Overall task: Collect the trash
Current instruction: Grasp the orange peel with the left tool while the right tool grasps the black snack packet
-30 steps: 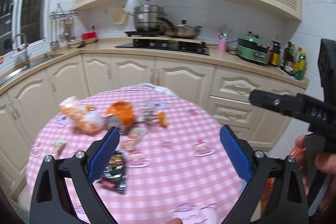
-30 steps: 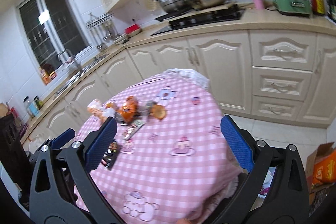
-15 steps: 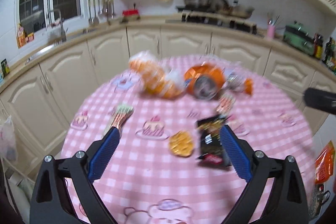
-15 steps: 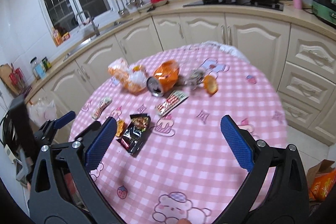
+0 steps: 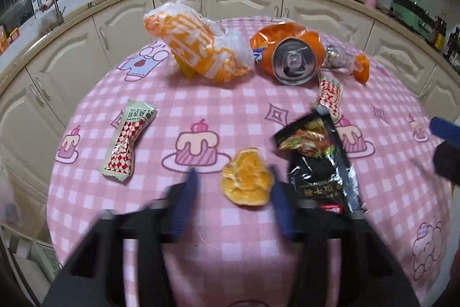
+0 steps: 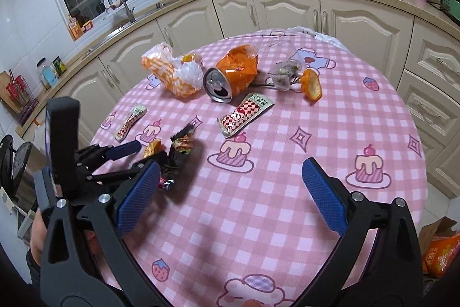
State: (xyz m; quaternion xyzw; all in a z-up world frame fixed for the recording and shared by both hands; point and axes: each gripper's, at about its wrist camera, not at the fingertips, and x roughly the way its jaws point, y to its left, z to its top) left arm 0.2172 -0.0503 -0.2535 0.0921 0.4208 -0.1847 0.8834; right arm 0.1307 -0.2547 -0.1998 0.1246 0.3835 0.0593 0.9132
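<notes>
The left gripper (image 5: 233, 203) is closing, its blurred blue pads either side of an orange peel (image 5: 246, 181) but not yet pressing it. The right gripper (image 6: 230, 194) hangs spread wide over bare pink checked tablecloth (image 6: 273, 163). Right of the peel lies a black snack wrapper (image 5: 319, 163); farther off, a crushed orange can (image 5: 290, 56).

Left hand-held gripper (image 5: 233, 203) closing around orange peel (image 5: 246, 181)
</notes>
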